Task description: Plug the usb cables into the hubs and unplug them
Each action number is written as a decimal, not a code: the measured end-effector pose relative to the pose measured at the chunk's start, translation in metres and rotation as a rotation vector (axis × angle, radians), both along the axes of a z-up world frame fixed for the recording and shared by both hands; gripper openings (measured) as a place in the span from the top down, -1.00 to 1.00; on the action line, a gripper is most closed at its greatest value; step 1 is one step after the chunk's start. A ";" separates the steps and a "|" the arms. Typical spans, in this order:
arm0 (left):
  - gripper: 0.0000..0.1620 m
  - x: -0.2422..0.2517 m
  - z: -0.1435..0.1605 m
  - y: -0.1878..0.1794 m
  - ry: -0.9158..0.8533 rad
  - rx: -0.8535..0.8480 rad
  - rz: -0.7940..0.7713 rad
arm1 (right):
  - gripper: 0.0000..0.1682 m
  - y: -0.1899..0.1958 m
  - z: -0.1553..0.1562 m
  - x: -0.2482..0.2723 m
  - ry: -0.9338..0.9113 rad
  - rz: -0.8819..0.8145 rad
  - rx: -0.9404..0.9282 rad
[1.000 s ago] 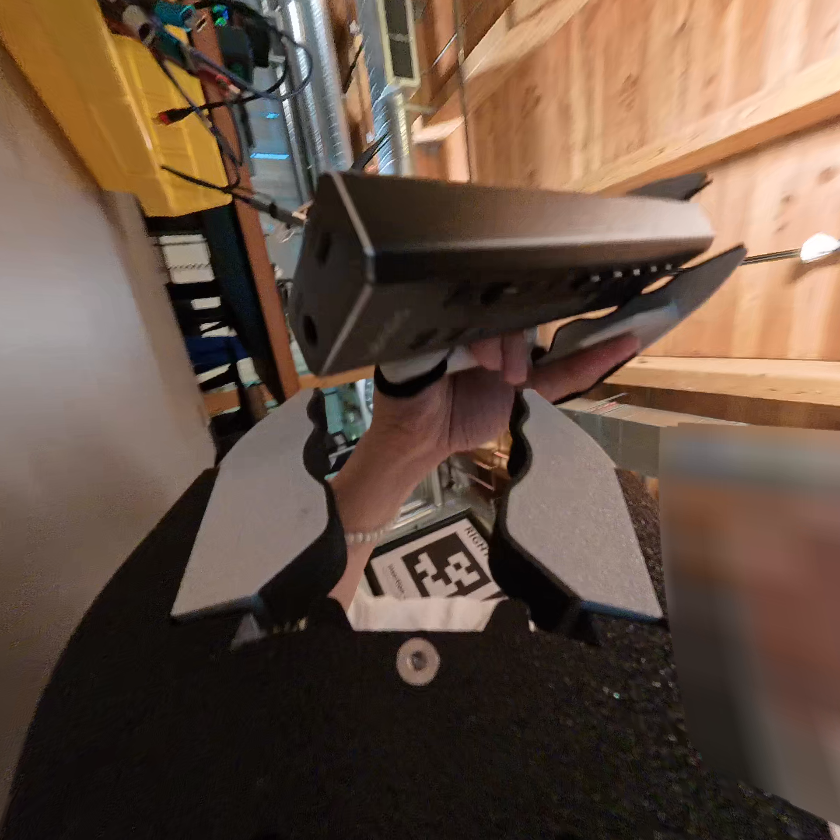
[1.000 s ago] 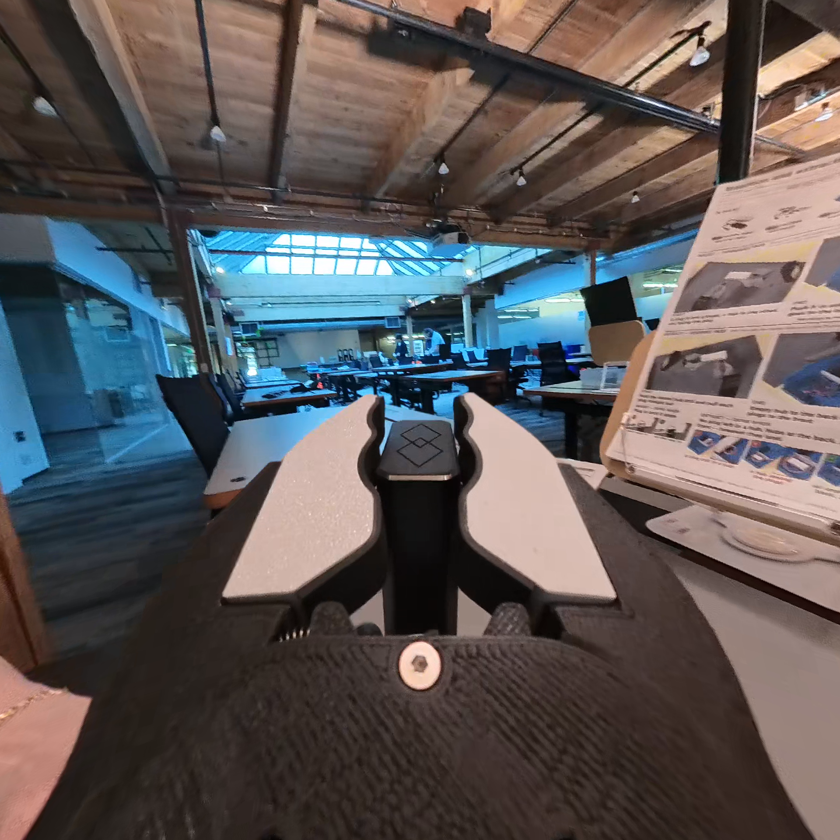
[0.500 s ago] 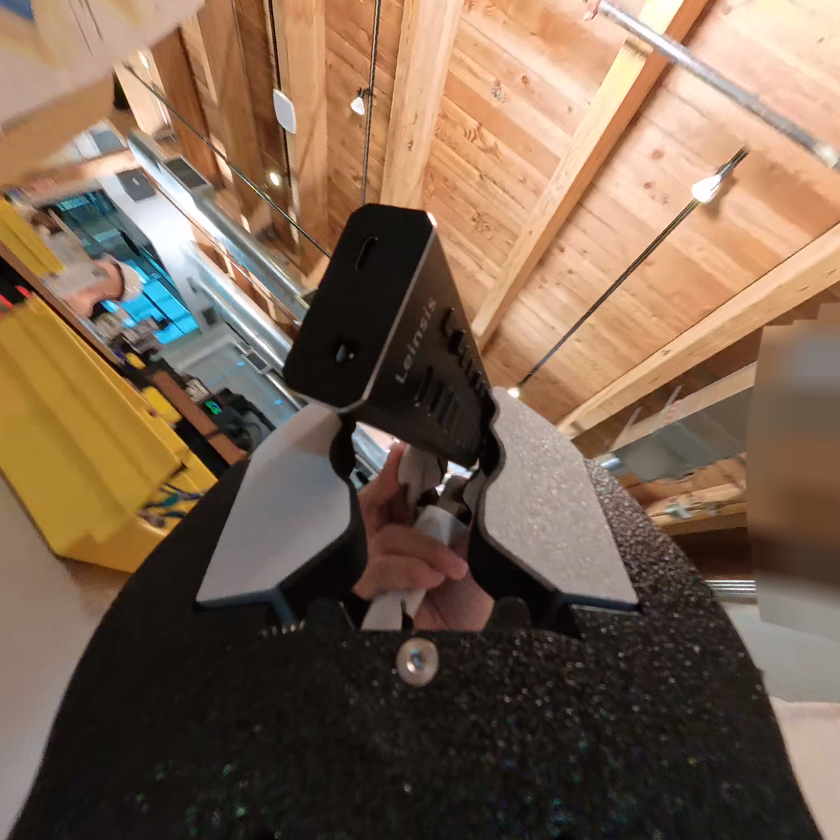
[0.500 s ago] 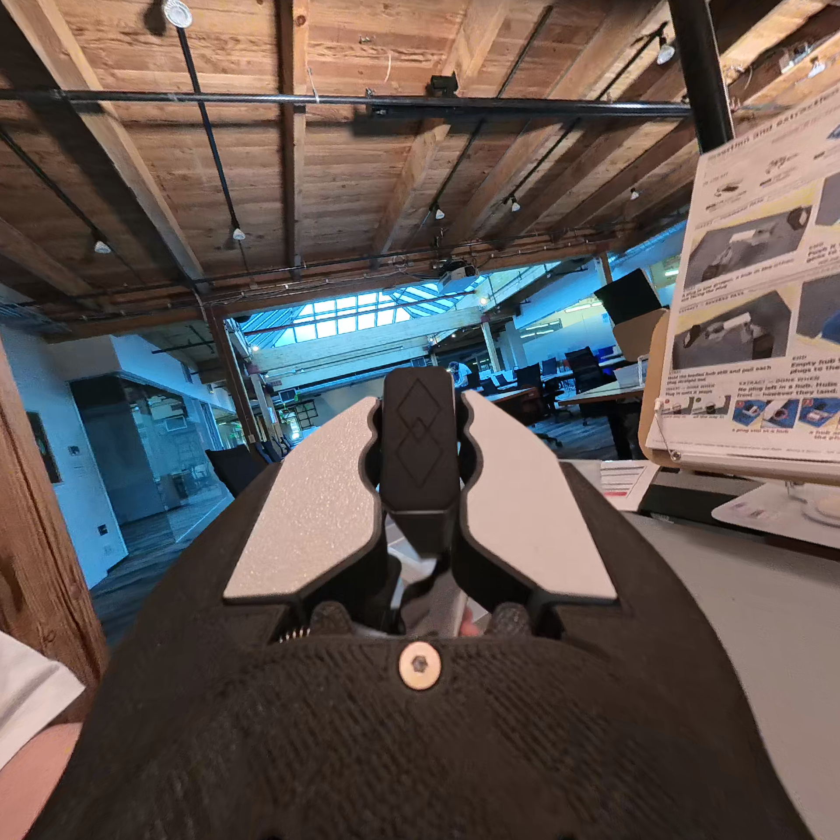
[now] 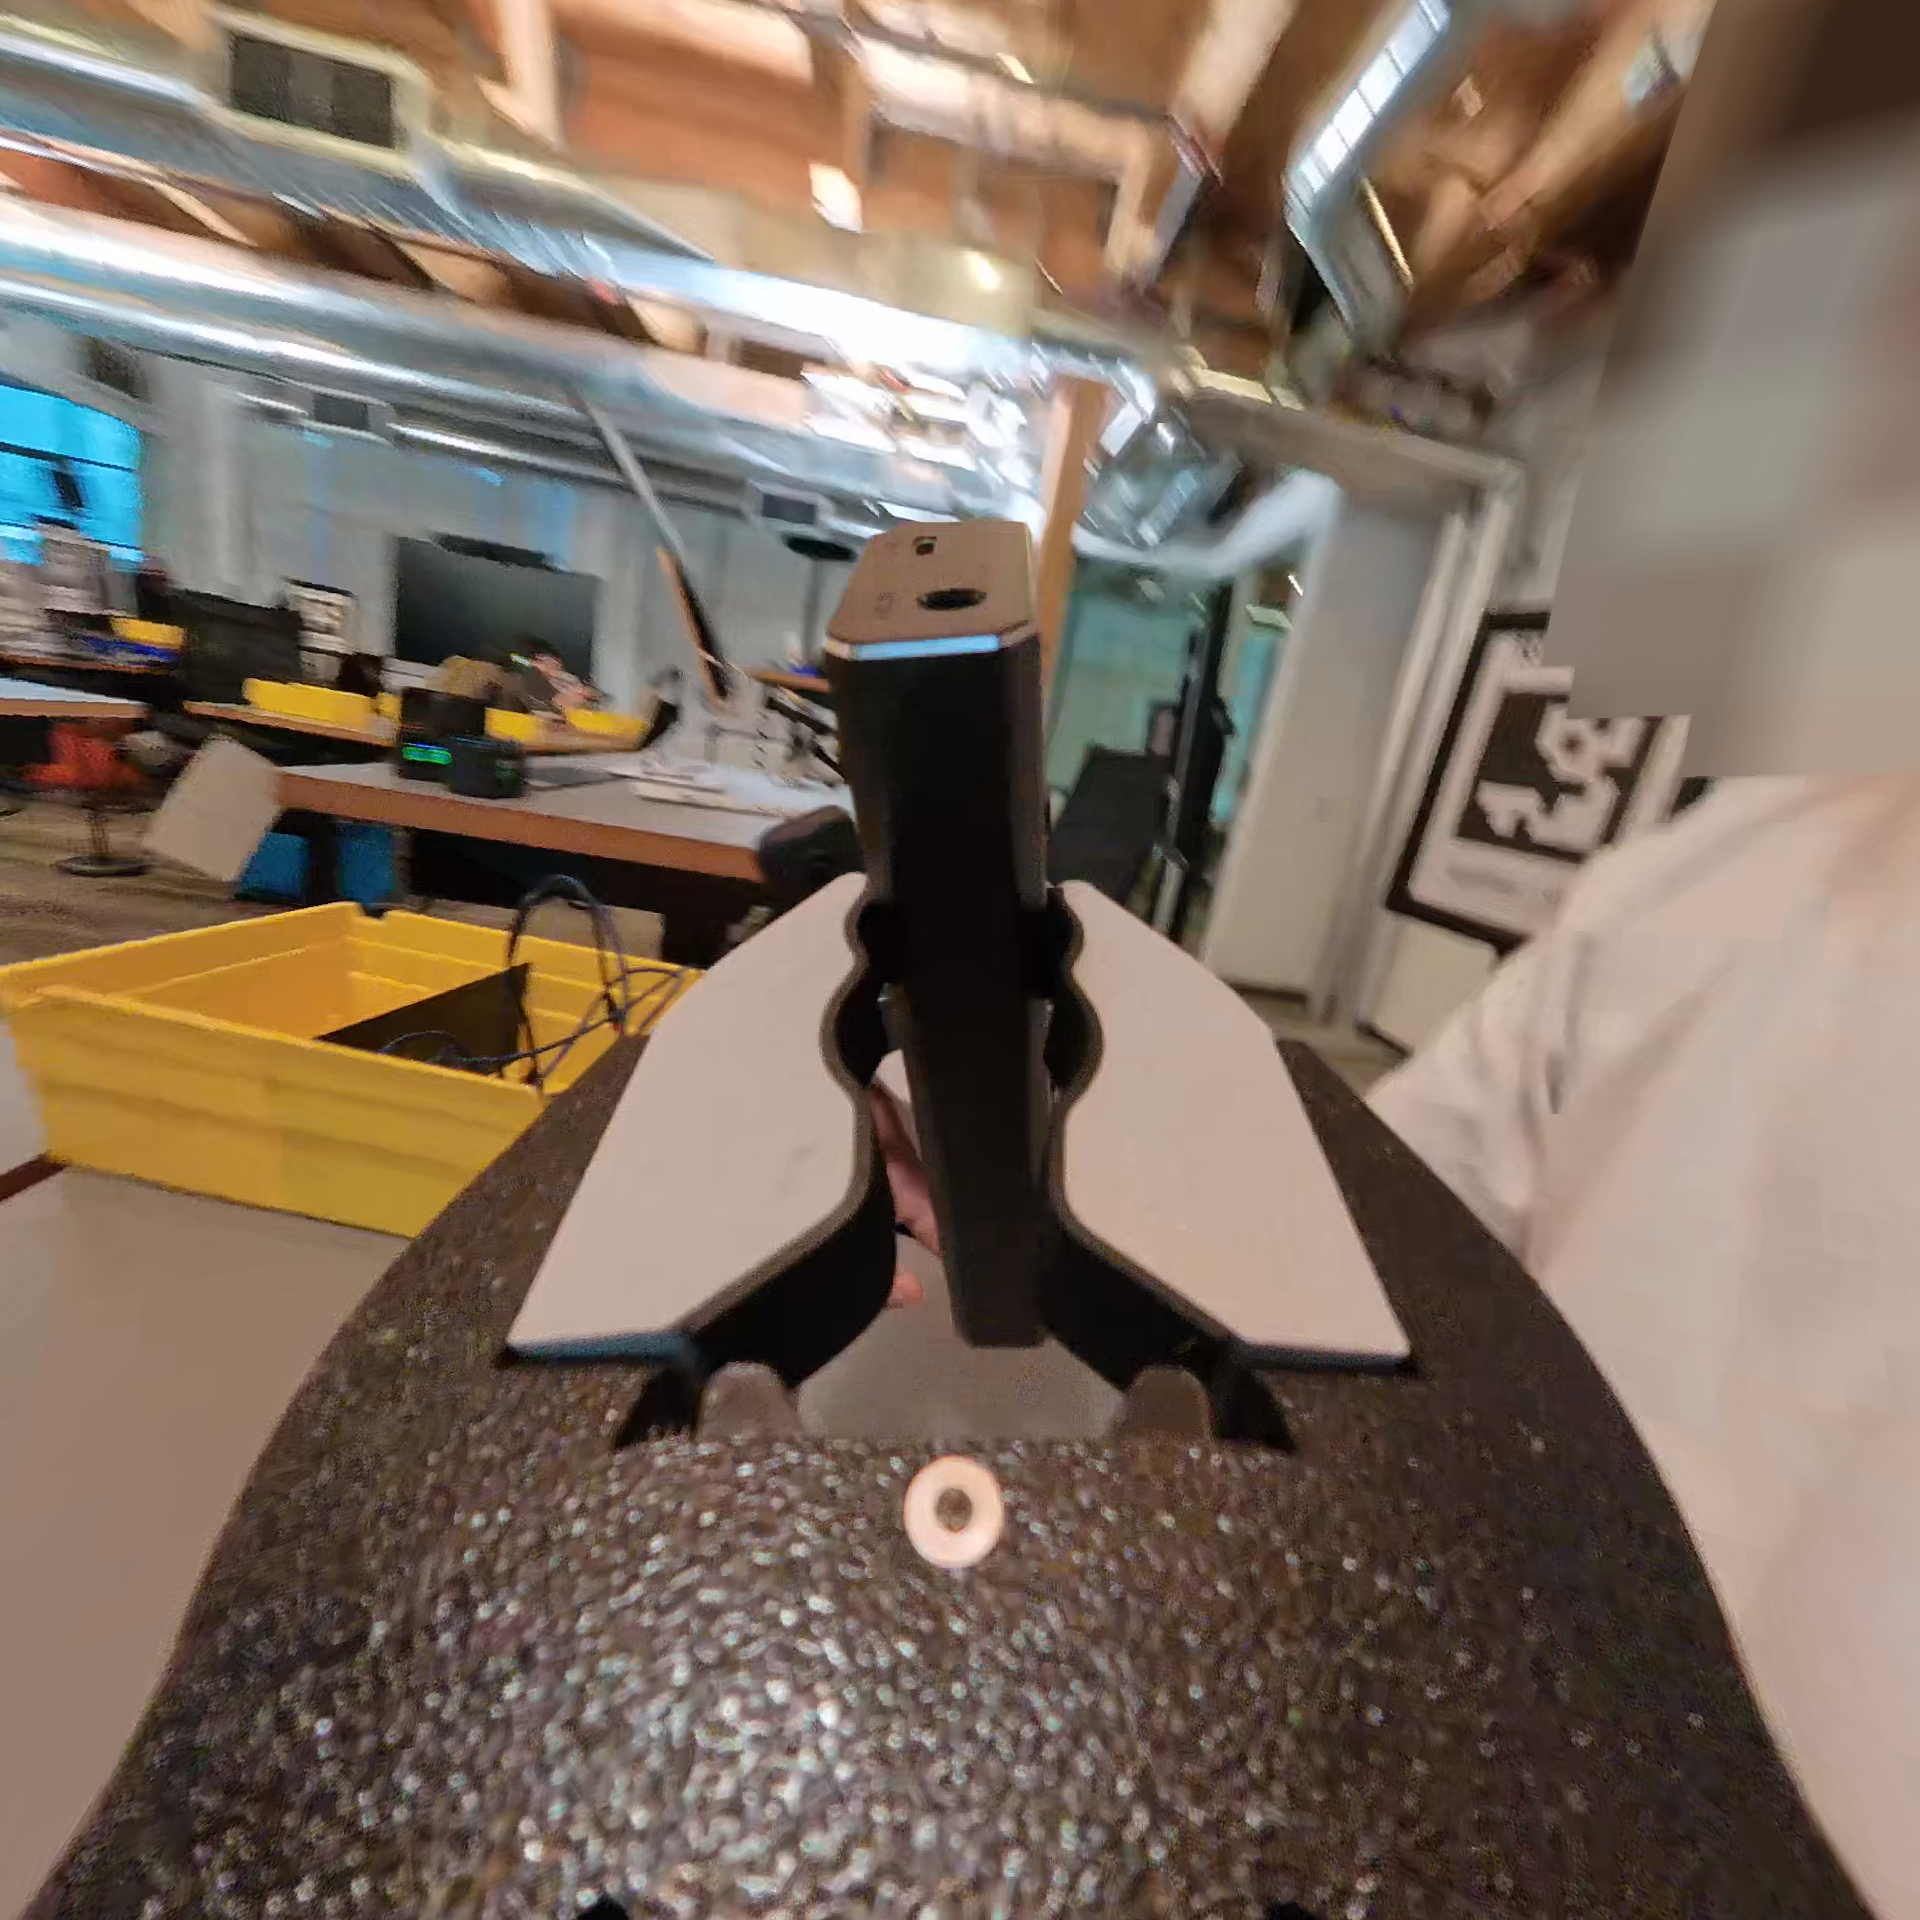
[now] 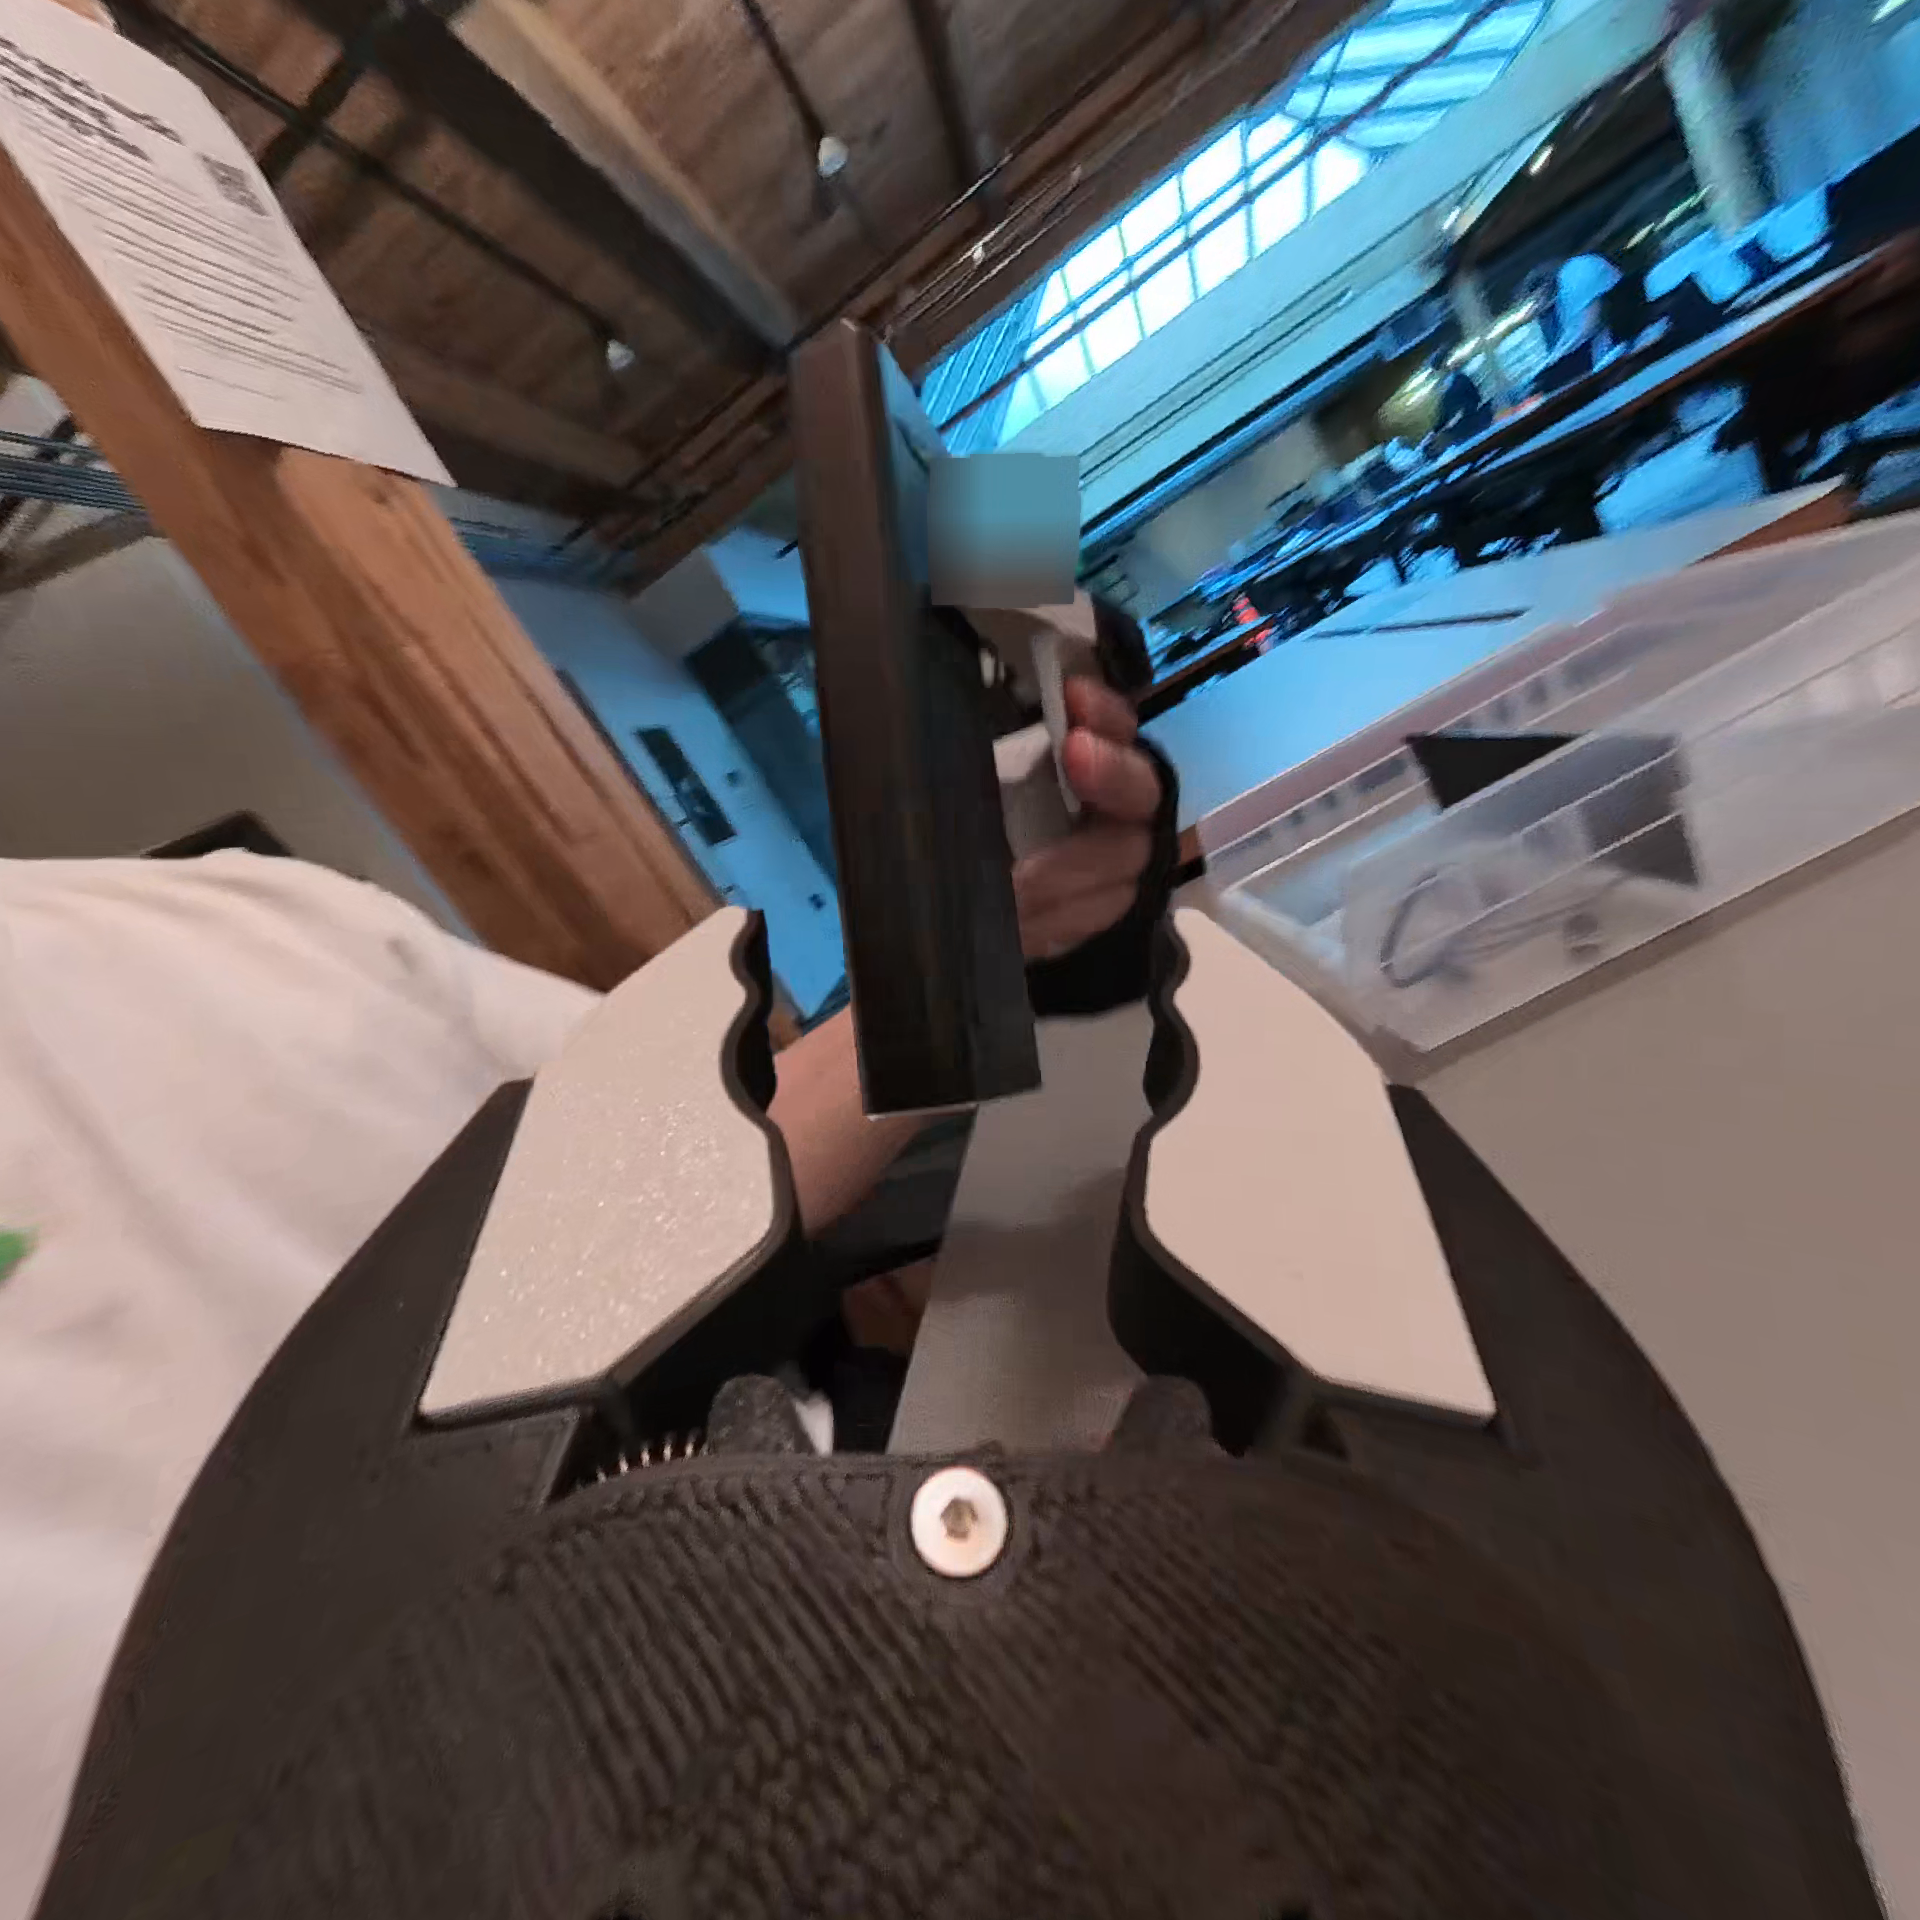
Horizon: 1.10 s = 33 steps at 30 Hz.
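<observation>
A long dark USB hub (image 5: 940,935) stands upright between the fingers of my left gripper (image 5: 956,935), which is shut on its lower half. A fingertip of a hand shows just behind it. In the right wrist view the same hub (image 6: 914,727) hangs in the air in front of my right gripper (image 6: 961,935). That gripper is open and empty, its jaws wide apart on either side of the hub's near end without touching it. A hand (image 6: 1091,831) grips a handle behind the hub. No cable is plugged into any part of the hub that shows.
A yellow bin (image 5: 239,1081) with dark cables stands on the grey table (image 5: 156,1455) at the left. A clear plastic bin (image 6: 1558,831) with a coiled cable sits on the table at the right. A person's white shirt (image 5: 1714,1247) is close by. A wooden post (image 6: 416,675) bears a paper sheet. Left tips to right tips: about 8 cm.
The right gripper held the hub, then opened and let go. The left gripper has shut on it. Both views have swung from the ceiling down toward the room and table.
</observation>
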<state>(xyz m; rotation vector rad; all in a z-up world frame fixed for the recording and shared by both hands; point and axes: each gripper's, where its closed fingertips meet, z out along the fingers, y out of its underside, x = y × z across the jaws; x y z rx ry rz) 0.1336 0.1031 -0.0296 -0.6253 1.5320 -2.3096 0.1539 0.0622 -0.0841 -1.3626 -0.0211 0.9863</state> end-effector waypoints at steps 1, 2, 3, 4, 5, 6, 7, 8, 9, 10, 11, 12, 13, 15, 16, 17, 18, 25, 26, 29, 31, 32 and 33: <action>0.67 -0.003 0.002 -0.006 -0.023 0.054 -0.052 | 0.15 0.000 -0.004 -0.003 0.006 0.031 -0.016; 0.67 -0.006 0.004 -0.012 -0.044 0.100 -0.109 | 0.10 0.001 -0.008 -0.010 0.001 0.066 -0.021; 0.67 -0.008 0.003 -0.019 -0.050 0.143 -0.168 | 0.06 0.002 -0.012 -0.019 -0.012 0.113 -0.021; 0.67 -0.009 0.001 -0.025 -0.048 0.181 -0.228 | 0.02 0.002 -0.015 -0.030 -0.023 0.168 -0.019; 0.67 -0.010 -0.002 -0.032 -0.051 0.210 -0.277 | 0.02 0.002 -0.016 -0.041 -0.028 0.221 -0.009; 0.67 -0.009 -0.005 -0.037 -0.053 0.224 -0.314 | 0.03 0.002 -0.016 -0.050 -0.027 0.257 0.004; 0.67 -0.008 -0.009 -0.042 -0.045 0.228 -0.347 | 0.03 0.004 -0.018 -0.058 -0.029 0.280 0.008; 0.67 -0.006 -0.014 -0.048 -0.033 0.233 -0.380 | 0.03 0.006 -0.022 -0.066 -0.044 0.304 0.008; 0.67 -0.005 -0.019 -0.053 -0.023 0.236 -0.409 | 0.06 0.007 -0.025 -0.072 -0.069 0.320 0.015; 0.67 -0.004 -0.024 -0.058 -0.015 0.237 -0.437 | 0.11 0.009 -0.028 -0.076 -0.093 0.319 0.026; 0.67 -0.005 -0.027 -0.061 -0.007 0.227 -0.467 | 0.15 0.010 -0.031 -0.079 -0.134 0.312 0.042; 0.67 -0.005 -0.028 -0.063 -0.005 0.211 -0.488 | 0.17 0.010 -0.034 -0.080 -0.182 0.300 0.055; 0.67 -0.004 -0.028 -0.063 -0.007 0.193 -0.490 | 0.20 0.010 -0.035 -0.079 -0.217 0.285 0.059; 0.67 0.001 -0.027 -0.059 0.001 0.158 -0.461 | 0.24 0.012 -0.035 -0.072 -0.261 0.243 0.036; 0.64 0.006 -0.027 -0.056 0.018 0.155 -0.425 | 0.25 0.016 -0.037 -0.067 -0.290 0.207 0.014; 0.59 0.014 -0.029 -0.053 0.040 0.168 -0.367 | 0.25 0.020 -0.040 -0.061 -0.335 0.149 -0.004; 0.54 0.022 -0.032 -0.050 0.063 0.194 -0.295 | 0.25 0.024 -0.046 -0.055 -0.393 0.100 -0.023; -0.06 0.045 -0.048 -0.029 0.157 0.488 0.179 | 0.26 0.047 -0.077 0.009 -0.692 -0.322 -0.243; -0.06 0.048 -0.050 -0.029 0.174 0.529 0.238 | 0.26 0.050 -0.080 0.018 -0.716 -0.384 -0.282; -0.09 0.059 -0.060 -0.034 0.248 0.582 0.361 | 0.26 0.055 -0.086 0.025 -0.802 -0.470 -0.324; 0.08 0.063 -0.064 -0.040 0.264 0.566 0.372 | 0.27 0.057 -0.092 0.022 -0.880 -0.479 -0.358; 0.11 0.063 -0.063 -0.042 0.247 0.558 0.368 | 0.27 0.057 -0.093 0.020 -0.903 -0.477 -0.358; 0.11 0.063 -0.063 -0.043 0.236 0.552 0.370 | 0.27 0.058 -0.093 0.019 -0.886 -0.477 -0.356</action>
